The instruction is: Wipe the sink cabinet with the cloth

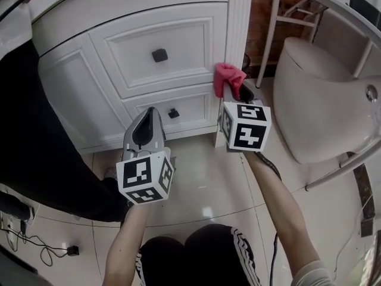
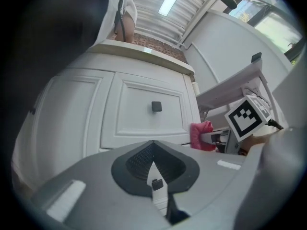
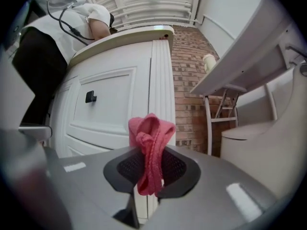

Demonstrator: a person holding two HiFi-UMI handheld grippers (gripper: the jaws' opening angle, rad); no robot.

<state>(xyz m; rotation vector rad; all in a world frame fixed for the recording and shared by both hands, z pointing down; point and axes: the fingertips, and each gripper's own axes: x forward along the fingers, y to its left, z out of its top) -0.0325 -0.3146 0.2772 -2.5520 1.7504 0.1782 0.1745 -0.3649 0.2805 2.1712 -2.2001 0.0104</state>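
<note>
The white sink cabinet [image 1: 149,58] stands ahead, with a drawer and its dark square knob [image 1: 159,55] and a smaller knob [image 1: 173,113] lower down. My right gripper [image 1: 231,87] is shut on a bunched pink cloth [image 1: 227,77], held close to the cabinet's right corner post [image 1: 237,34]. In the right gripper view the pink cloth [image 3: 149,152] sticks up between the jaws, just before the post [image 3: 162,85]. My left gripper [image 1: 147,127] is shut with nothing in it, pointing at the lower drawer. The left gripper view shows the cabinet front [image 2: 144,109] and the cloth [image 2: 201,135] off to the right.
A white toilet [image 1: 324,100] stands at the right beside a brick wall [image 1: 262,22] and a white metal stand [image 1: 292,16]. A person in dark trousers [image 1: 36,136] stands at the left against the cabinet. Cables [image 1: 36,246] lie on the tiled floor [image 1: 202,183].
</note>
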